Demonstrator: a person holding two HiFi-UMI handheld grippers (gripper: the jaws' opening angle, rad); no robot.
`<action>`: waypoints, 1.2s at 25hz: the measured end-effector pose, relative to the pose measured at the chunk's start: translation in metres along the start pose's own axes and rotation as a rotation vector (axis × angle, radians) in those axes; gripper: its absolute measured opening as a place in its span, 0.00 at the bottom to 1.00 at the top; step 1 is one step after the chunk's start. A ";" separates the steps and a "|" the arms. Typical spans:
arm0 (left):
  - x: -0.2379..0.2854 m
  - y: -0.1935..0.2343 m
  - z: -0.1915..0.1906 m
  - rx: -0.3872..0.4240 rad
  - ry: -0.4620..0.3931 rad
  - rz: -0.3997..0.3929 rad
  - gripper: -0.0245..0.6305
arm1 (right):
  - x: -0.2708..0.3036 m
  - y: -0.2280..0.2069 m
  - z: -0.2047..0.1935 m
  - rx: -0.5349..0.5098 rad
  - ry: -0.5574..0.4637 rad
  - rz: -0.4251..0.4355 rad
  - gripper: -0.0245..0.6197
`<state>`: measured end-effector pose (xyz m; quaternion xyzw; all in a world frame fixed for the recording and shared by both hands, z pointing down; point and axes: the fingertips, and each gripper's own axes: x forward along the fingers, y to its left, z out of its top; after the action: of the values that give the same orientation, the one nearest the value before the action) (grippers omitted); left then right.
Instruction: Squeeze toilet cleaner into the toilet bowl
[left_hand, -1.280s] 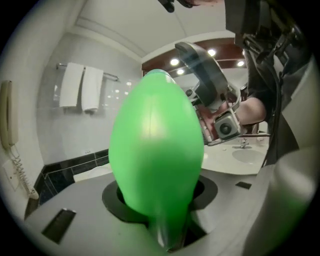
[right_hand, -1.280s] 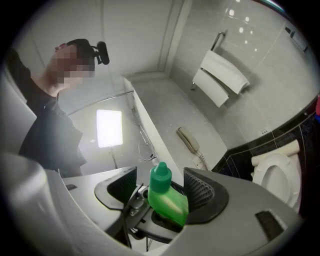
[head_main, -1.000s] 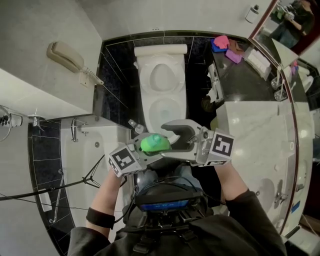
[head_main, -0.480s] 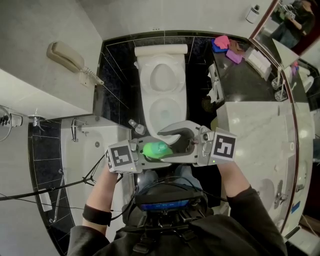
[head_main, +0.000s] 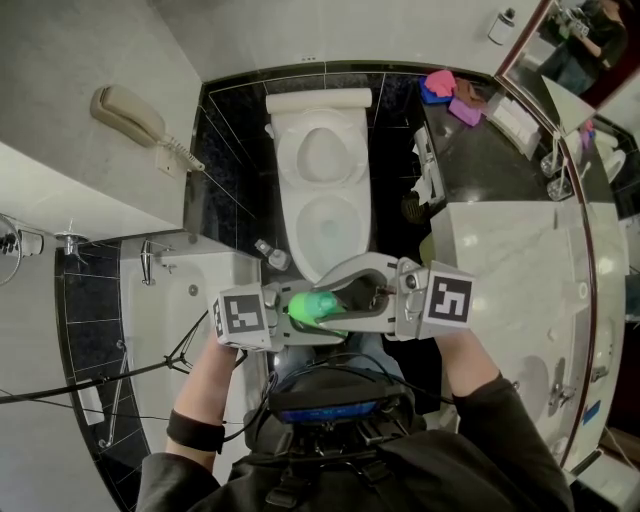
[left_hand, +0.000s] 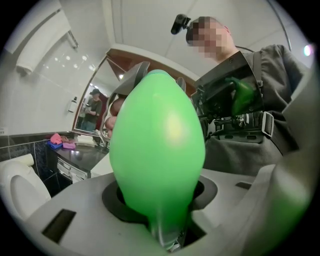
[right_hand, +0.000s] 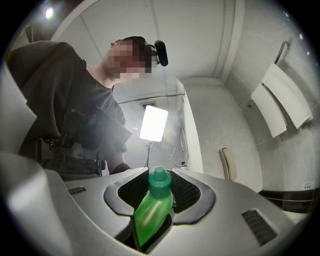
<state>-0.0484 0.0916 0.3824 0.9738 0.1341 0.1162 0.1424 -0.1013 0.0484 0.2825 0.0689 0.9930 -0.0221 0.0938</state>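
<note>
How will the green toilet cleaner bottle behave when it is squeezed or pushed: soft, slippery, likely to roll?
Probably soft enough to squeeze: the green bottle looks like thin, glossy plastic. Its smooth, rounded body may slip in the left hand-held gripper, and it would likely roll if laid on its side.

The black tiled floor (head_main: 235, 160) carries the white toilet (head_main: 322, 190), which stands against the back wall, while the dark counter (head_main: 490, 165) to its right holds pink, blue and purple cloths (head_main: 445, 85) and folded white towels (head_main: 515, 120), well apart from the toilet.
</note>
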 end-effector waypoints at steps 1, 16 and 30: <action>0.000 0.000 0.000 0.004 0.001 -0.001 0.32 | 0.000 0.001 0.000 -0.002 0.000 -0.002 0.28; -0.011 0.071 -0.030 0.189 0.105 0.519 0.32 | -0.013 -0.028 -0.034 0.233 0.066 -0.224 0.29; -0.034 0.109 -0.079 0.251 0.199 1.000 0.32 | -0.026 -0.047 -0.085 0.550 0.097 -0.417 0.29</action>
<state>-0.0764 0.0005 0.4837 0.9126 -0.3213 0.2451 -0.0615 -0.0978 0.0034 0.3725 -0.1116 0.9459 -0.3042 0.0177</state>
